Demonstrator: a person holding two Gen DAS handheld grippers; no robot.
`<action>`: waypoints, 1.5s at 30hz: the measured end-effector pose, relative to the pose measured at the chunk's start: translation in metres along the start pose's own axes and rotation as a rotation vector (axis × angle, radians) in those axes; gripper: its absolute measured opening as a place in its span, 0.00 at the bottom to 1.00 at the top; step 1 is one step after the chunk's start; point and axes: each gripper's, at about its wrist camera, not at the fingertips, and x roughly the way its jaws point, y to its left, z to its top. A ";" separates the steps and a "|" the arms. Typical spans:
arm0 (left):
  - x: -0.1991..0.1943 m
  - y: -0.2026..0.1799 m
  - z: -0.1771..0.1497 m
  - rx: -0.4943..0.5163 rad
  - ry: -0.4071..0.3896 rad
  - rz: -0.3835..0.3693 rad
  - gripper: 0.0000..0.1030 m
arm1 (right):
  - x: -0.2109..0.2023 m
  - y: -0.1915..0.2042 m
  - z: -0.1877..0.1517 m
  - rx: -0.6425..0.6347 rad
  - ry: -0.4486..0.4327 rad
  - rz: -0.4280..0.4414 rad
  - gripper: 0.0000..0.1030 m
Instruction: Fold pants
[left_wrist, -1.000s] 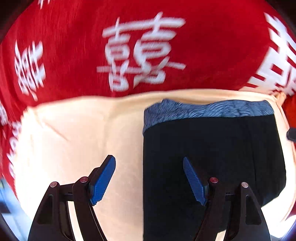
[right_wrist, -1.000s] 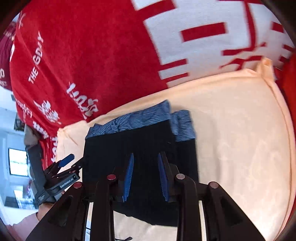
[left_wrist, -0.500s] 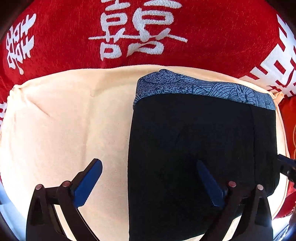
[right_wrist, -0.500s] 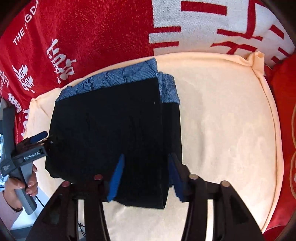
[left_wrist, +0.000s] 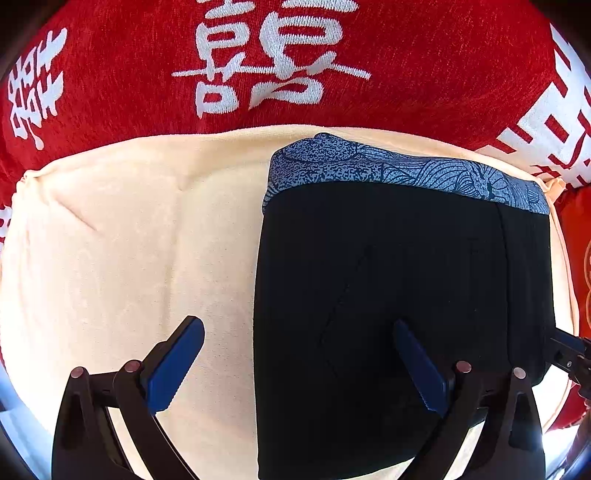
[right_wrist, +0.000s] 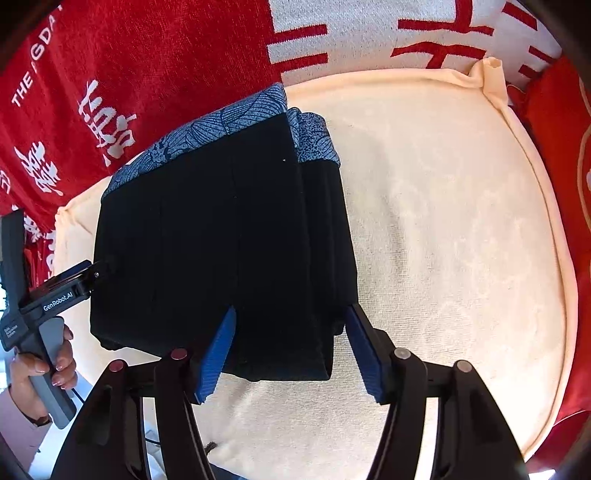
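Note:
The black pants (left_wrist: 399, 295) with a blue patterned waistband (left_wrist: 402, 171) lie folded into a thick rectangle on a cream cushion (left_wrist: 129, 258). They also show in the right wrist view (right_wrist: 221, 240), waistband (right_wrist: 207, 127) at the far end. My left gripper (left_wrist: 299, 365) is open and empty, hovering over the pants' left edge. My right gripper (right_wrist: 291, 350) is open and empty, its jaws standing either side of the stack's near right corner. The left gripper (right_wrist: 74, 280) shows in the right wrist view beside the pants' left edge.
A red blanket (left_wrist: 129, 74) with white characters covers the sofa back behind the cream cushion (right_wrist: 443, 221). A red pillow (right_wrist: 546, 110) lies at the right. A hand (right_wrist: 40, 365) holds the left gripper's handle at the lower left.
Both grippers have opened wider and pulled back toward me, so more of the pants shows. The right gripper was nearly shut over the pants. The pants lie still.

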 end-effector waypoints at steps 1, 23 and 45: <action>0.001 0.001 0.001 0.002 0.002 -0.004 0.99 | 0.000 -0.001 0.000 -0.004 0.002 -0.002 0.68; 0.011 0.036 0.025 0.020 0.078 -0.178 0.99 | -0.007 -0.032 0.016 0.045 -0.001 0.158 0.76; 0.052 0.065 0.042 0.039 0.170 -0.529 0.99 | 0.059 -0.074 0.063 0.069 0.157 0.636 0.77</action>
